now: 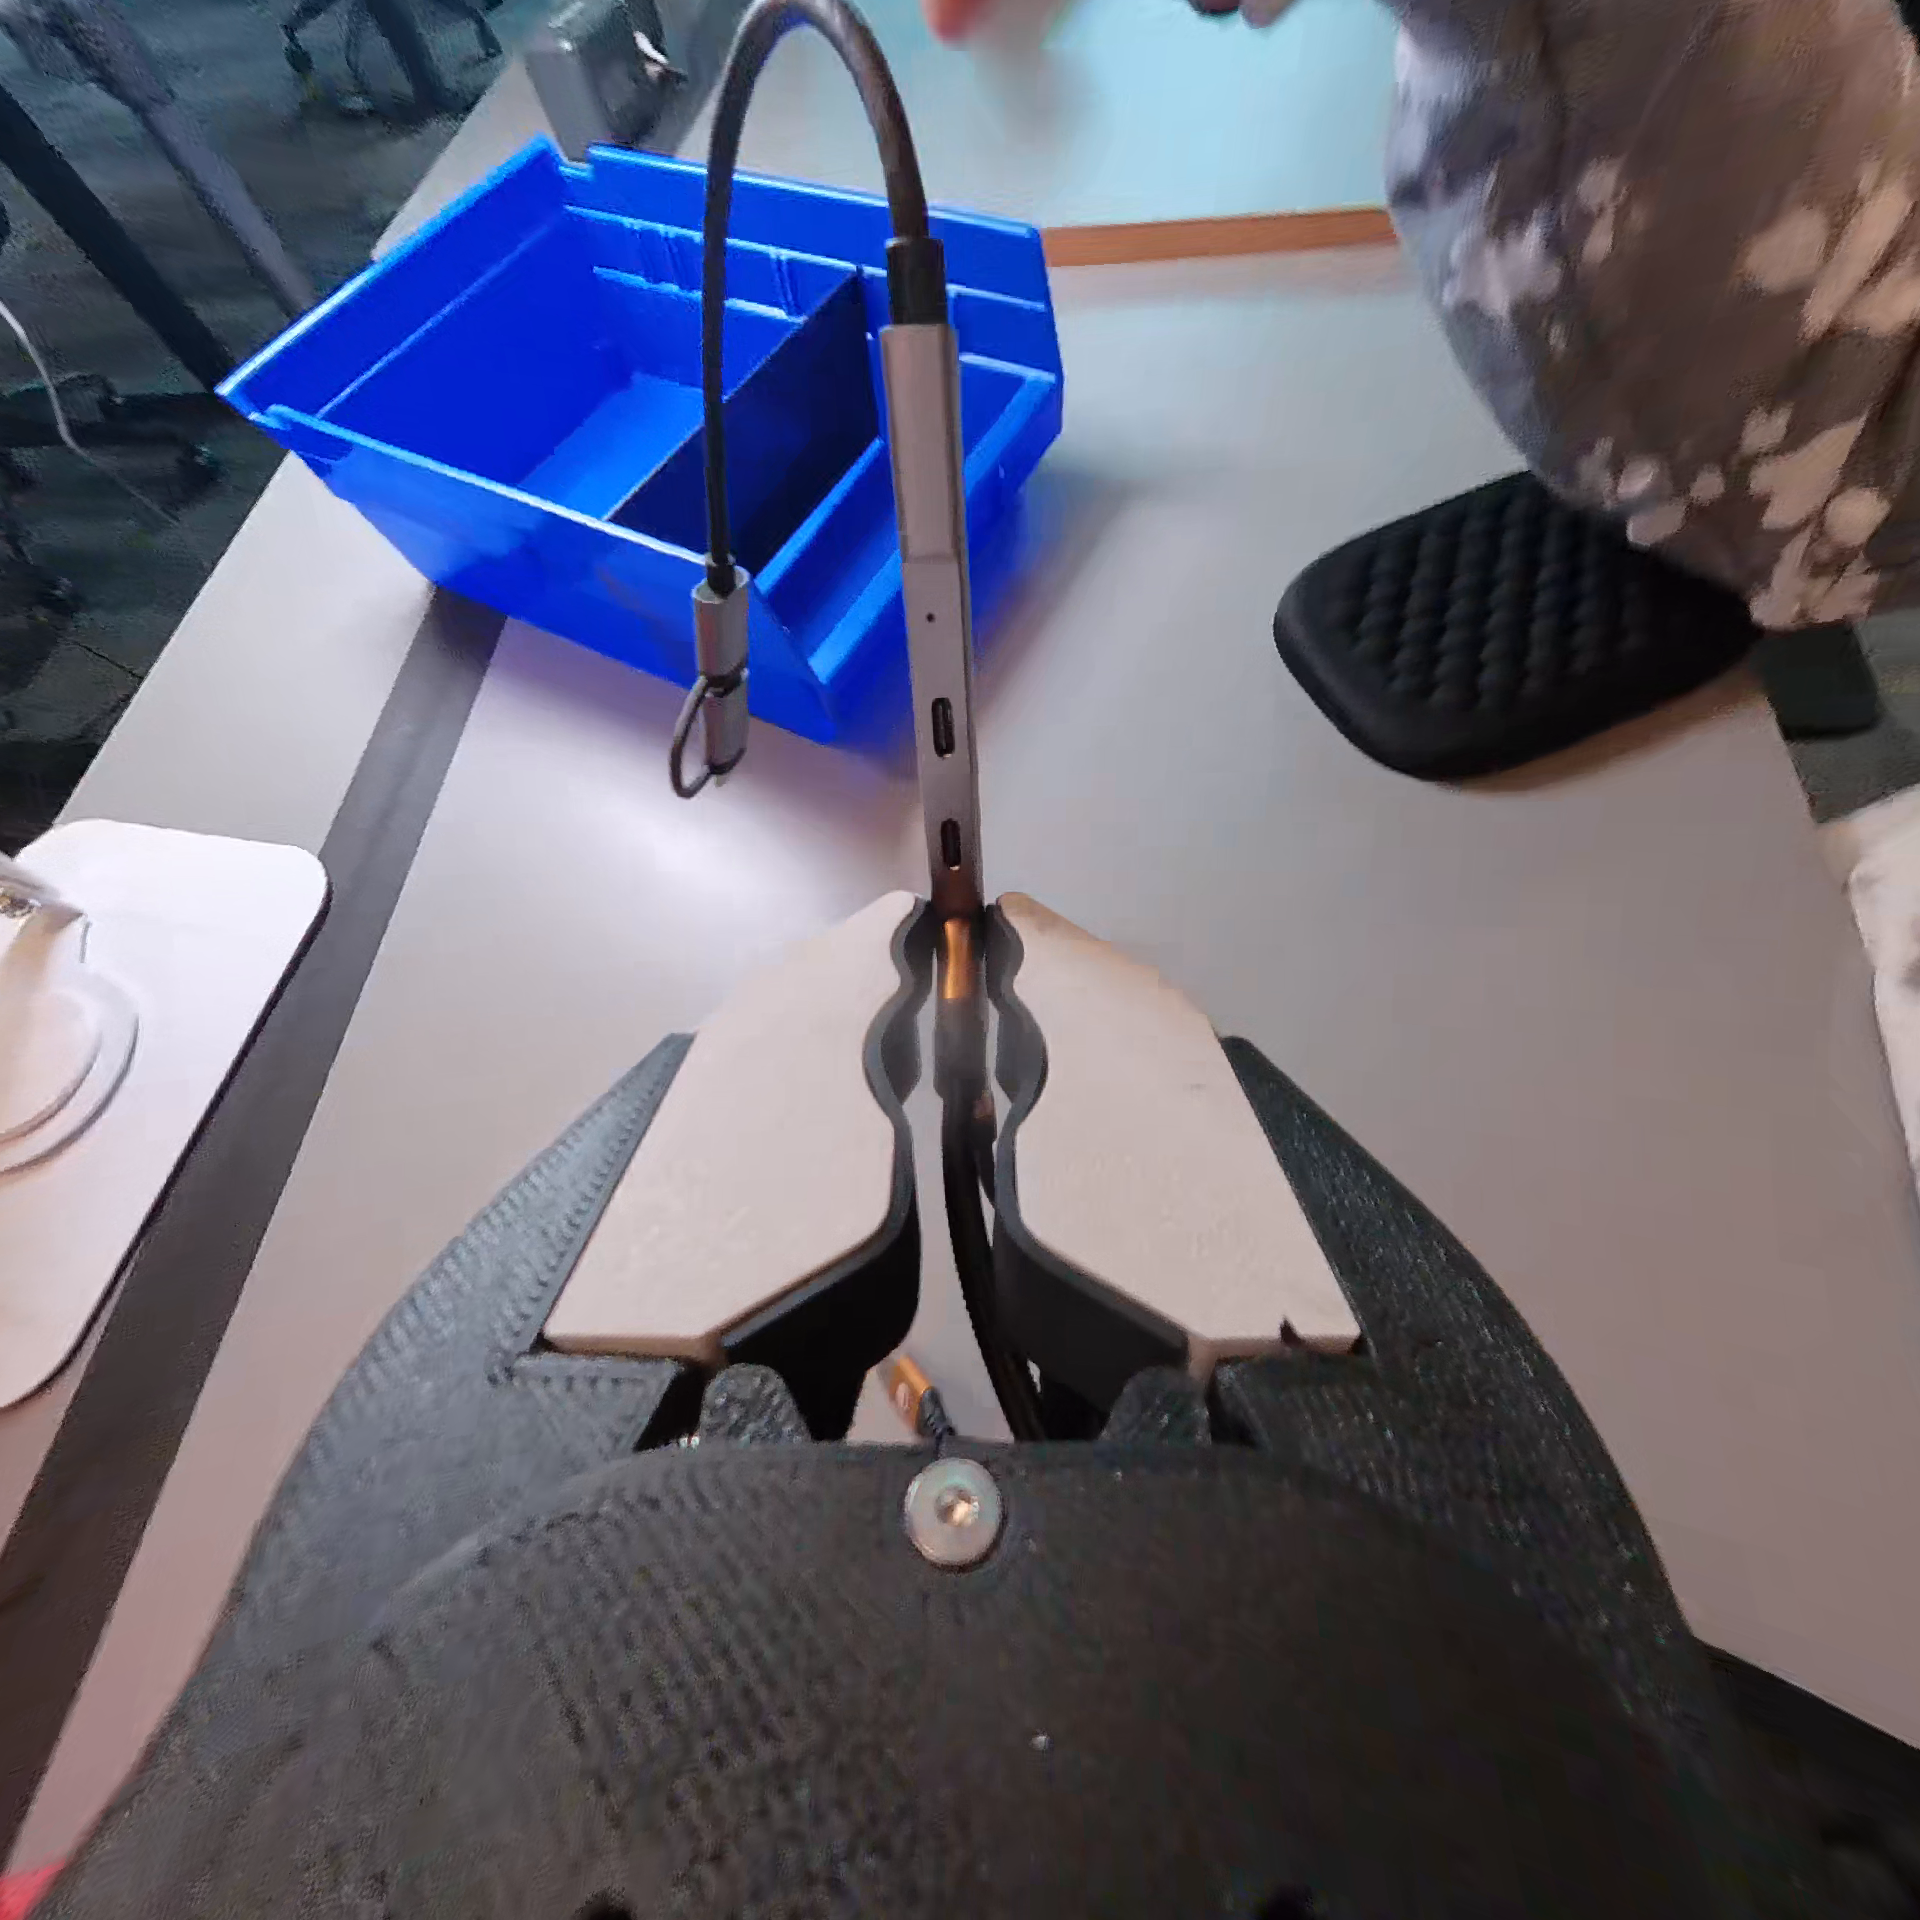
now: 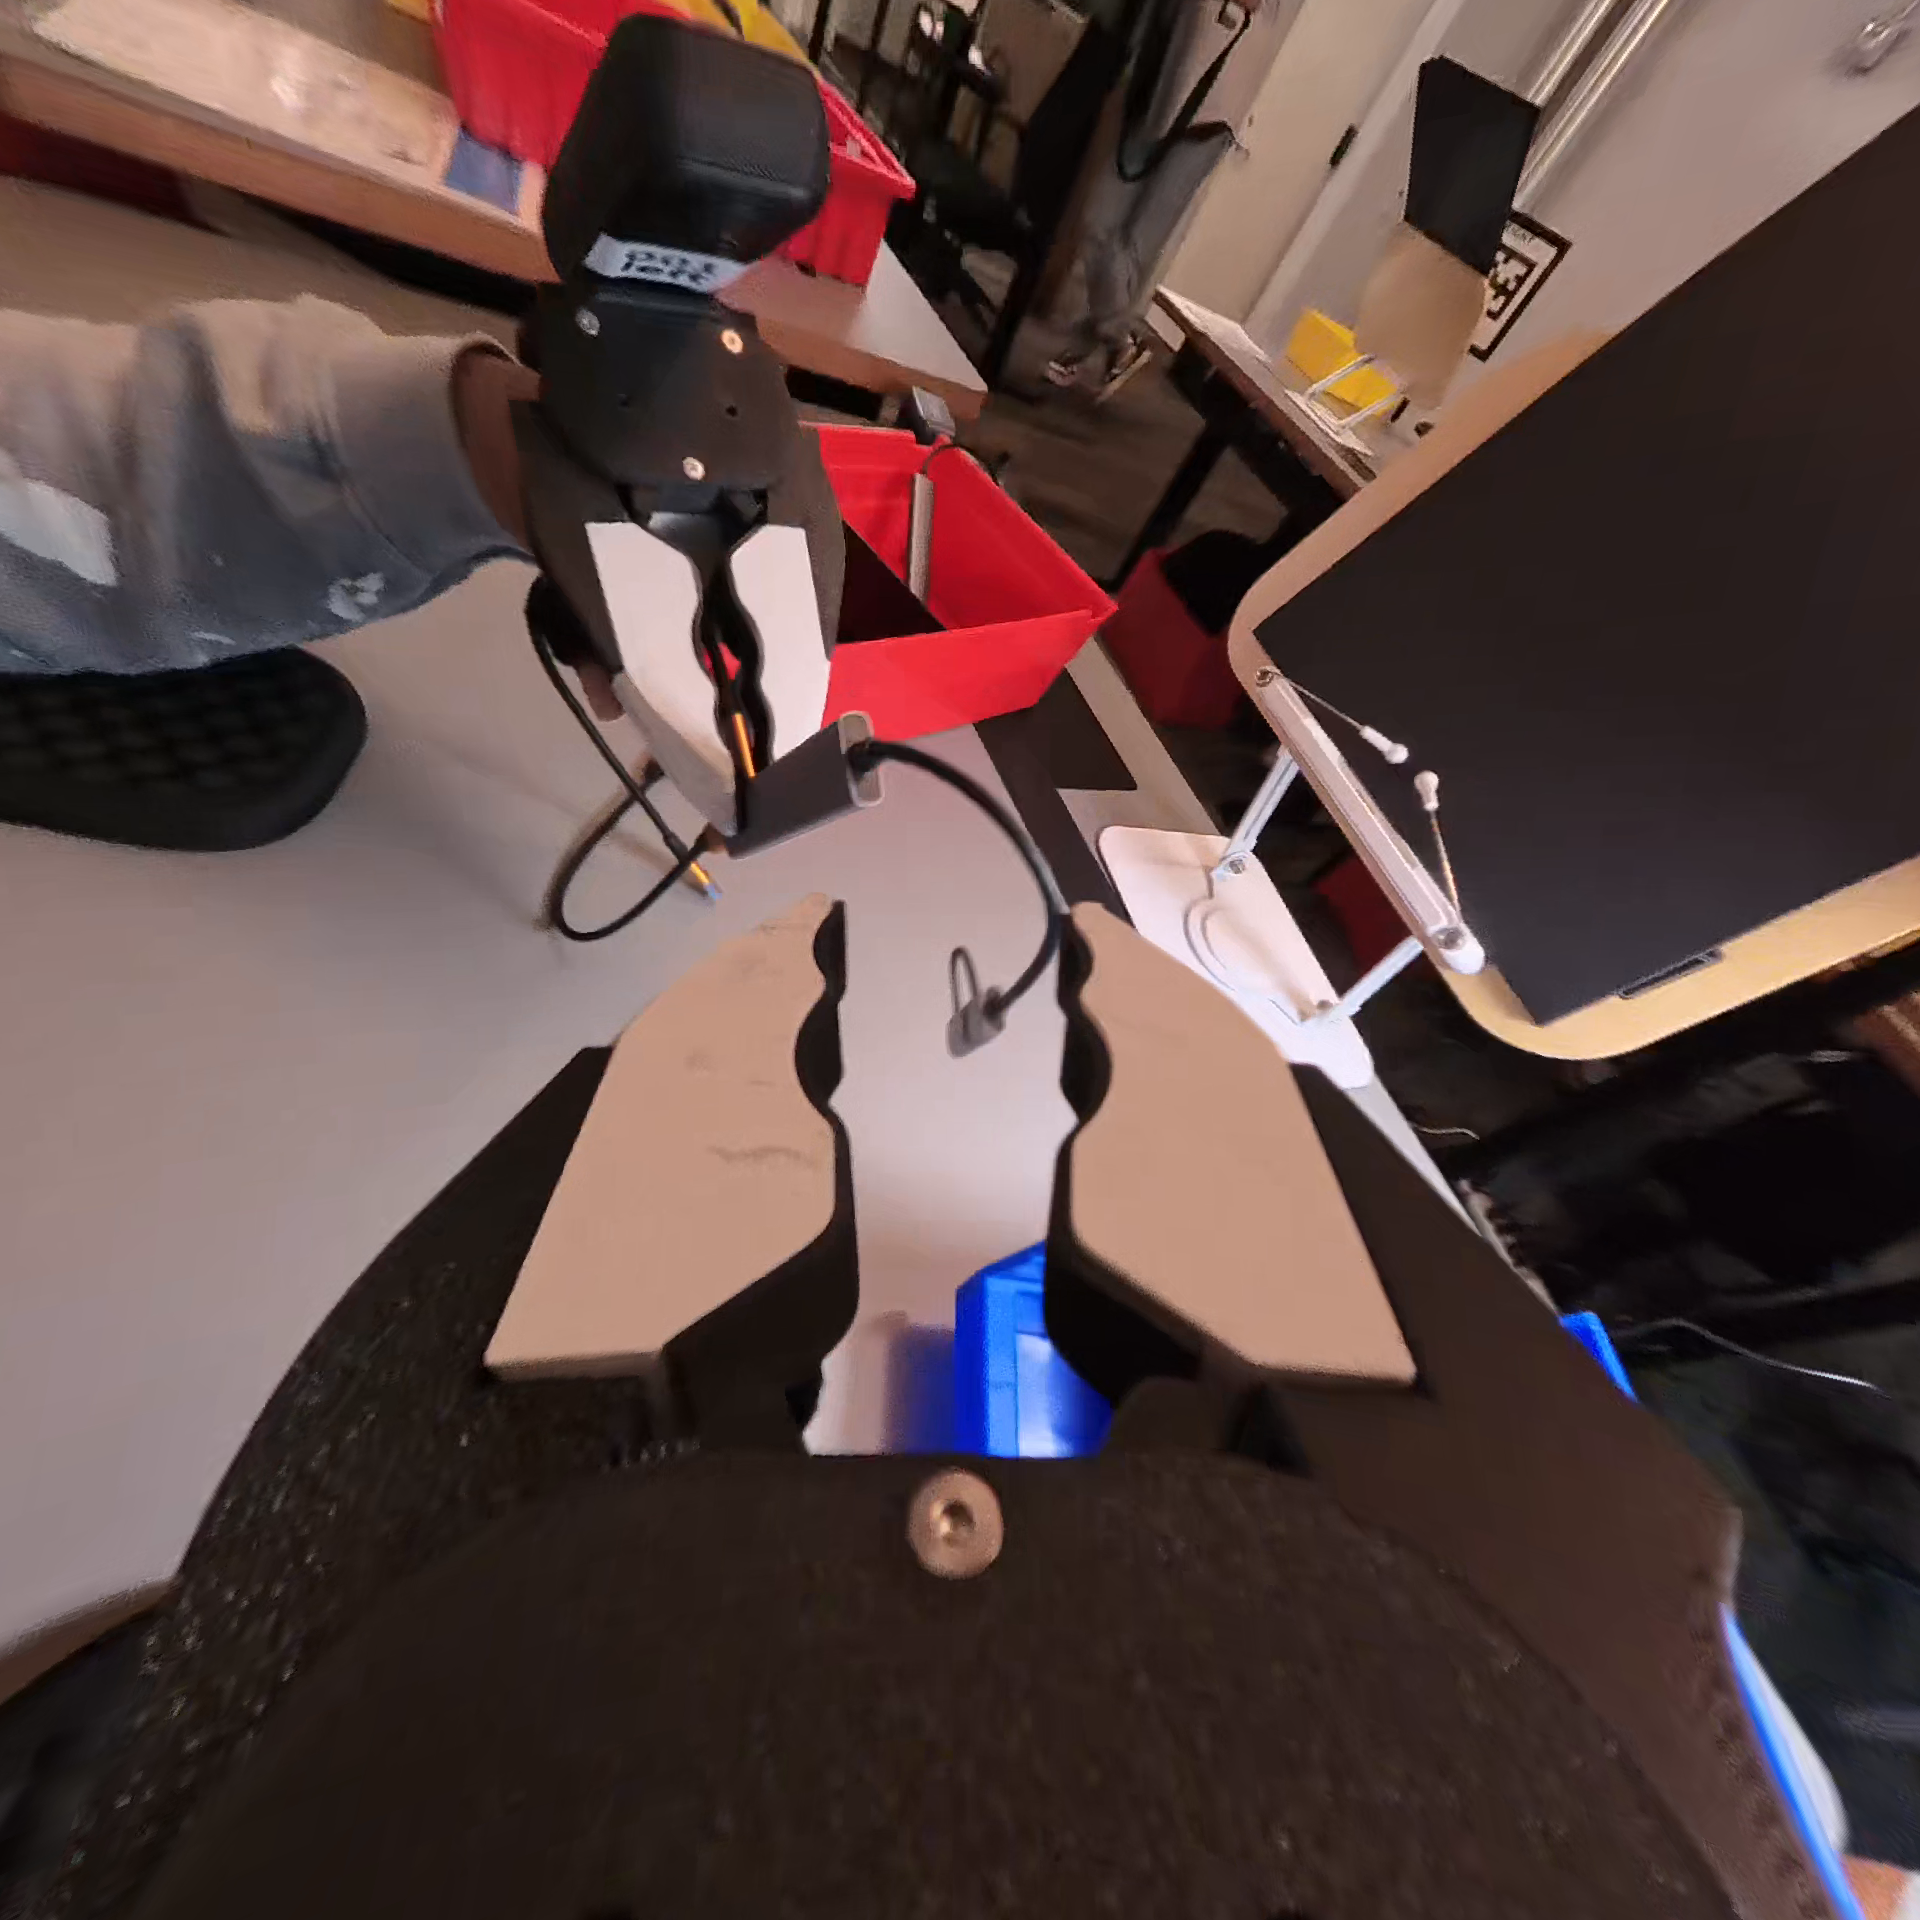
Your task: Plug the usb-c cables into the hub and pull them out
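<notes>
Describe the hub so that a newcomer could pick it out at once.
Start at the blue bin on the grey table. In front of it, the left gripper pinches a slim grey metal bar: the hub. Only it has oval ports and a looping black cable.

The right gripper (image 2: pixel 951 935) hangs over the tabletop (image 2: pixel 260 1039) with its fingers (image 2: pixel 717 1091) spread and nothing between them. Beyond it, in front of the red bin (image 2: pixel 987 613), the left gripper (image 2: pixel 743 800) clamps the grey hub (image 2: pixel 805 784). The hub's black cable (image 2: pixel 997 821) arcs down beside the right gripper's fingertip.
</notes>
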Demonstrator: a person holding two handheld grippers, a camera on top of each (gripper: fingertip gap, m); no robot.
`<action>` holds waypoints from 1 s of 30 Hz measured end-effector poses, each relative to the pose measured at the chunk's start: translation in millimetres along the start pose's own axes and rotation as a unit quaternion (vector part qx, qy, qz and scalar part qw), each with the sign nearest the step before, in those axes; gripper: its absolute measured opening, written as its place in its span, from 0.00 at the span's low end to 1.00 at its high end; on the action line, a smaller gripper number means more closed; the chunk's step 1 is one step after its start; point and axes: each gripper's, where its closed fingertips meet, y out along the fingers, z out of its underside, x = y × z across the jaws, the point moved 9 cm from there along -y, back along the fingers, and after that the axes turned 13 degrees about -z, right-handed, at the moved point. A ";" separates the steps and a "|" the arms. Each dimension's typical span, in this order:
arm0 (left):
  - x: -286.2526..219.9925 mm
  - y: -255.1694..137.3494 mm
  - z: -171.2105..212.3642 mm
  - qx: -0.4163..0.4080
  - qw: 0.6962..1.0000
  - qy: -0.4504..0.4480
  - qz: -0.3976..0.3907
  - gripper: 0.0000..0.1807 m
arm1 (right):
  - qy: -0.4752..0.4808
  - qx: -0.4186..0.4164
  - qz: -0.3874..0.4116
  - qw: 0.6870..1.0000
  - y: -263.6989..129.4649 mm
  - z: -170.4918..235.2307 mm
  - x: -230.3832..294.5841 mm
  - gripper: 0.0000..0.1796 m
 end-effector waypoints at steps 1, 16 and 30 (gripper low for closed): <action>-5.1 3.7 -2.0 0.005 1.000 0.014 -0.003 0.05 | -0.009 0.013 0.003 1.000 3.1 0.0 2.0 0.24; 6.0 -30.8 -22.5 -0.101 0.993 -0.017 -0.057 0.23 | -0.033 0.058 -0.134 0.989 23.9 -8.9 11.1 0.05; -16.4 -94.0 59.6 -0.101 0.966 -0.149 -0.186 0.21 | -0.005 0.266 0.184 0.946 -141.2 -83.4 -73.3 0.05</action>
